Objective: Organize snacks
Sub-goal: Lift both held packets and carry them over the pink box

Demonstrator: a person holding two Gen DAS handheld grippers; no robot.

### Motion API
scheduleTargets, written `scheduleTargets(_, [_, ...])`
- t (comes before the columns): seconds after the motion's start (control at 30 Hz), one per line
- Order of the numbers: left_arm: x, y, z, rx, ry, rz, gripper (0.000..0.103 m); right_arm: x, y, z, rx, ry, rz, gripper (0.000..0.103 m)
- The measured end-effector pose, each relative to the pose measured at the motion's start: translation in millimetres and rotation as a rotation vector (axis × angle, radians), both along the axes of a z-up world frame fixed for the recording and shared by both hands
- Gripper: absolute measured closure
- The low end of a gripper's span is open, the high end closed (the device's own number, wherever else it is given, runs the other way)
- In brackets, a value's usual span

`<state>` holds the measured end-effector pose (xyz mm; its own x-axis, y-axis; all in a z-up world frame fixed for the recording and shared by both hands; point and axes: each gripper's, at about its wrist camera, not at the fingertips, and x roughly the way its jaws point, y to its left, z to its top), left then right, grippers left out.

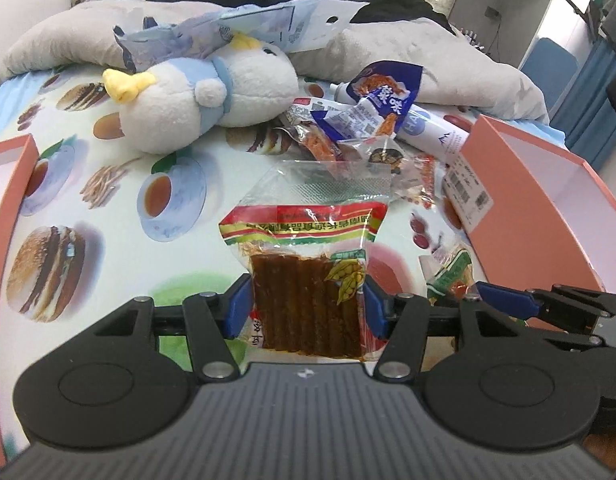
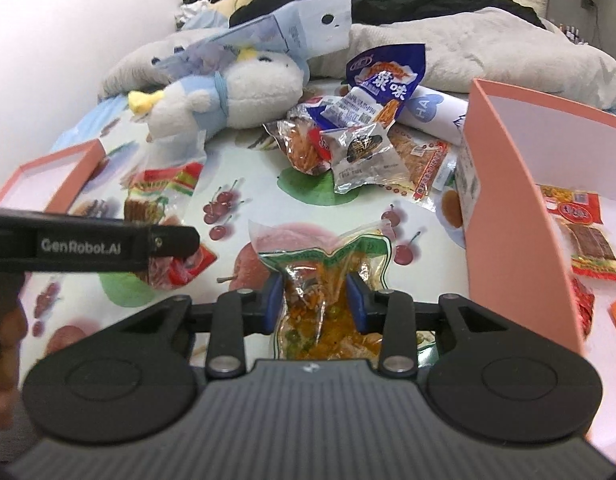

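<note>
Left fingers: my left gripper (image 1: 304, 312) is pinched on the brown snack pack (image 1: 308, 280), one blue finger on each side.
Right fingers: my right gripper (image 2: 315, 304) squeezes the orange snack bag (image 2: 327, 296) in the middle, closed in tight on it.
Slip risk: both packs are shiny, so I think one could slide out and drop if I swing fast.
Squash risk: the right fingers bunch the bag, so a harder squeeze might pop it.
Bump risk: the pink box (image 2: 503, 184) stands just right of my right fingers, and I could knock its wall.
Snack pile: more snacks (image 2: 359, 136) lie ahead of the fingers.
Surface: a bed sheet (image 1: 120, 216) with food pictures.
Room: a plush toy (image 1: 212, 88) and a grey blanket (image 2: 487, 48) lie farther ahead.
</note>
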<state>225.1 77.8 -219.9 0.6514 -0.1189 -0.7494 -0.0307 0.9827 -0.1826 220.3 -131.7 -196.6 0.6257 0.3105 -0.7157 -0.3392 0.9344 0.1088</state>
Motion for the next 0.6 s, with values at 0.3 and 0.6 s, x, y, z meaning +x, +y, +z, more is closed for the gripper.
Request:
scheduleTargets(0.3, [-25,-7,31,0.003,-0.014,0.042,0.041,-22,-7,32,0.032,-0.044,0.002,0.066])
scheduleTargets(0.6, [-31,-13,71,-0.017,-0.03,0.051,0.041,-29,-12,69,0.066,-0.112,-0.009,0.066])
